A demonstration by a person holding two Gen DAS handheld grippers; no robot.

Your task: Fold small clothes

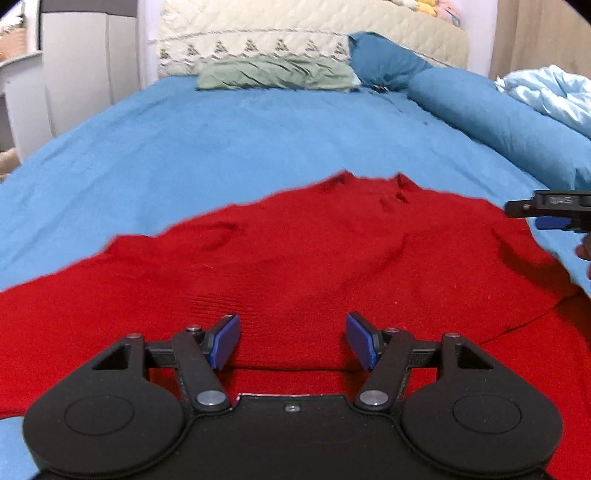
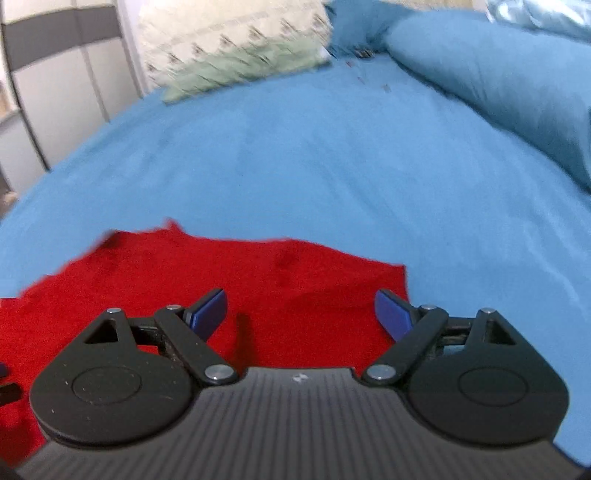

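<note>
A red knitted garment lies spread on the blue bed sheet. My left gripper is open and empty, low over the garment's near part where a folded edge runs across. My right gripper is open and empty above the garment's right corner. The right gripper also shows in the left wrist view at the far right, over the garment's right edge.
A green pillow and a cream quilted headboard are at the far end. A blue bolster and a light blue duvet lie along the right. A white cabinet stands left of the bed.
</note>
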